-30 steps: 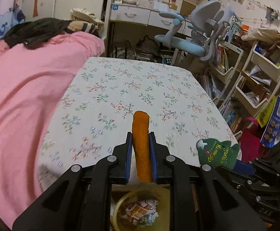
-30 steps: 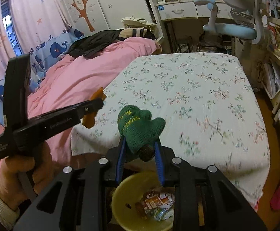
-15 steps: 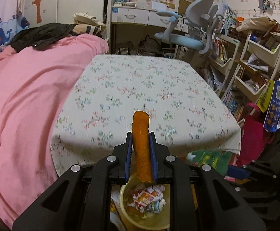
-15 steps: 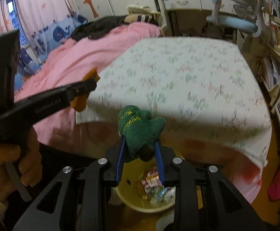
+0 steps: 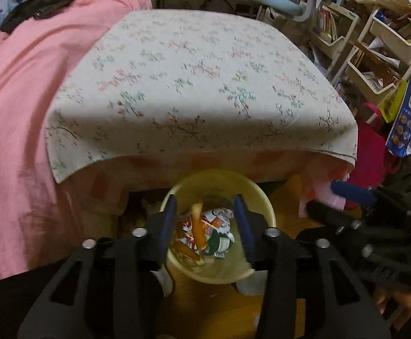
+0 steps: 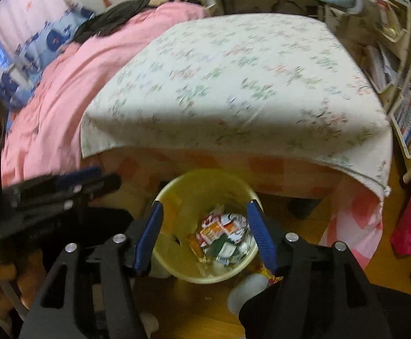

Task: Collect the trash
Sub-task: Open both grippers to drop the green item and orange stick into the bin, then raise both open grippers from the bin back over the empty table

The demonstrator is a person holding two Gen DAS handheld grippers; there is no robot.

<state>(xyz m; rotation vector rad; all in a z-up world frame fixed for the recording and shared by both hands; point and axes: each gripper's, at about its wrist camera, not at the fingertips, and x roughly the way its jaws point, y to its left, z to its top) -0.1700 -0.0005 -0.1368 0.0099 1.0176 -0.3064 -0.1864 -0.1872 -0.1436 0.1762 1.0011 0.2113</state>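
Observation:
A yellow trash bin (image 5: pixel 259 197) stands on the floor below the table's front edge; it also shows in the right wrist view (image 6: pixel 177 189). It holds crumpled wrappers (image 5: pixel 219 223), an orange stick-shaped piece (image 5: pixel 197 226) and a green knitted piece (image 6: pixel 219 247). My left gripper (image 5: pixel 206 220) is open and empty right above the bin. My right gripper (image 6: pixel 204 226) is open and empty above the same bin. The right gripper also shows at the right of the left wrist view (image 5: pixel 346 200), and the left gripper at the left of the right wrist view (image 6: pixel 64 186).
A table under a floral cloth (image 5: pixel 199 84) stands behind the bin. A pink duvet (image 5: pixel 16 113) lies to the left. Shelves (image 5: pixel 374 56) and hanging bags (image 5: pixel 406 118) crowd the right. The floor is wooden (image 6: pixel 199 305).
Both grippers have dropped below the table's edge over the bin and opened. The orange piece and the green knitted piece have left the jaws and lie in the bin.

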